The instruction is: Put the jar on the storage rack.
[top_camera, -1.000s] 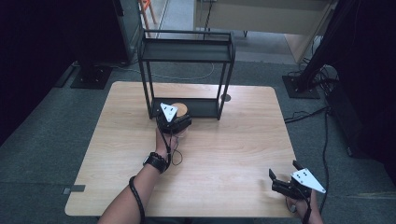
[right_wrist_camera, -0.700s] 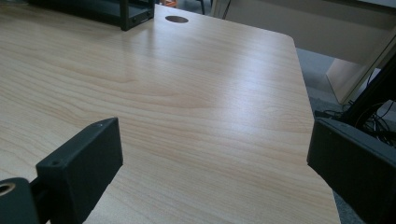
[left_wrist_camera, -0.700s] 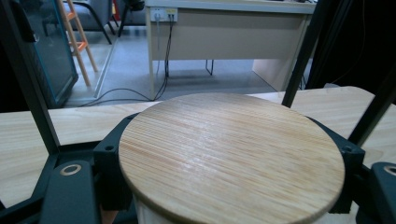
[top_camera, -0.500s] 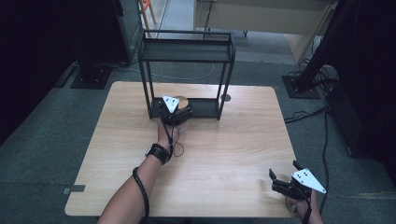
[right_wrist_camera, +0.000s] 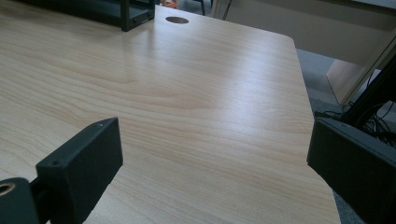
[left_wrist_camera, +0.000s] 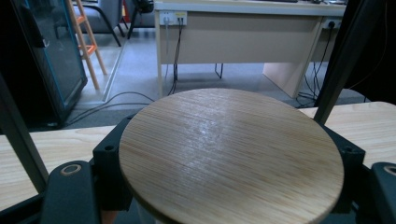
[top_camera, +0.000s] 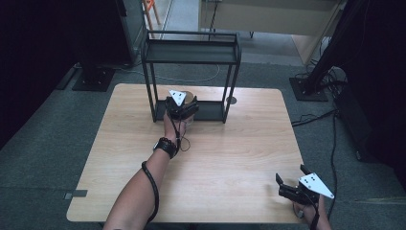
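A container with a round wooden lid sits between the black fingers of my left gripper, which is shut on it just under the lid. The container's body is hidden. In the high view my left gripper holds the lid at the front of the lower shelf of a black metal rack. My right gripper rests at the table's near right corner. Its jaws stand wide open with only bare tabletop between them.
The rack stands at the far middle of the light wooden table, with its top shelf bare. A round cable hole lies just right of the rack. Beyond the table are a desk, cables and a dark stand base on the floor.
My left hand has carried the lidded container away from me across the table, up to the rack's lower shelf. The right gripper has stayed put.
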The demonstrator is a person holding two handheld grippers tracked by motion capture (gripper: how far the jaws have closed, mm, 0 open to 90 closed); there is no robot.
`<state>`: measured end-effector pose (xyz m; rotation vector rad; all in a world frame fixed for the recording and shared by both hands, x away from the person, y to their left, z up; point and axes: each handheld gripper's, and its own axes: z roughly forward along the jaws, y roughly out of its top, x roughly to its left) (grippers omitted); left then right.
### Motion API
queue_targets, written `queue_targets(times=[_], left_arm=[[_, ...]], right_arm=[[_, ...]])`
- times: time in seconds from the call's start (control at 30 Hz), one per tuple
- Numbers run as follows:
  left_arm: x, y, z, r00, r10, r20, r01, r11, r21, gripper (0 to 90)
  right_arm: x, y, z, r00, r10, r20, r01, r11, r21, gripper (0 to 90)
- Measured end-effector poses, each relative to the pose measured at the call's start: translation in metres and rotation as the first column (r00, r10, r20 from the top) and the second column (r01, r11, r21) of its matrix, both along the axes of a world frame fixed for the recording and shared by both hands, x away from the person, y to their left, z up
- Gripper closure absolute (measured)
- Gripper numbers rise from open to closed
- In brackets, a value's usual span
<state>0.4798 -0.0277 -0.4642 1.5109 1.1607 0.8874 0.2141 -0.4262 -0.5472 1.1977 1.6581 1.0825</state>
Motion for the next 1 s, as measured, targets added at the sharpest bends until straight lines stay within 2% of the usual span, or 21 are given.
queue_targets(times=[0.1, 0.27, 0.57, 0.77, 0.87, 0.93, 1.0], left_arm=[[0.006, 0.001, -0.002, 0.9998, 0.018, -0.007, -0.018, 0.9997, -0.019, 24.3], [0.013, 0.0, -0.003, 0.9998, 0.018, -0.006, -0.018, 0.9998, -0.001, 24.2], [0.027, 0.002, 0.0, 0.9995, 0.029, -0.016, -0.029, 0.9996, -0.003, 24.3], [0.026, 0.003, -0.004, 0.9996, 0.028, -0.009, -0.028, 0.9996, 0.005, 24.2], [0.024, 0.003, -0.003, 0.9999, -0.003, -0.017, 0.003, 0.9998, -0.017, 19.9], [0.023, 0.001, -0.002, 0.9997, -0.019, -0.015, 0.019, 0.9998, -0.008, 12.6], [0.021, 0.001, -0.001, 0.9997, -0.022, -0.011, 0.022, 0.9997, -0.007, 10.4]], right_arm=[[0.0, 0.0, 0.0, 1.0, -0.002, 0.0, 0.002, 1.0, 0.0, 2.9], [0.0, 0.0, 0.0, 1.0, -0.002, 0.001, 0.002, 1.0, 0.003, 2.9], [0.0, -0.001, 0.0, 1.0, -0.004, 0.0, 0.004, 1.0, 0.005, 2.9], [0.0, -0.001, 0.0, 1.0, -0.004, 0.0, 0.004, 1.0, 0.006, 2.9], [0.0, 0.0, 0.0, 1.0, -0.003, 0.0, 0.003, 1.0, 0.003, 2.9], [0.0, 0.0, 0.0, 1.0, -0.003, 0.0, 0.003, 1.0, 0.003, 2.9], [0.0, 0.0, 0.0, 1.0, -0.003, -0.002, 0.004, 1.0, 0.004, 2.9]])
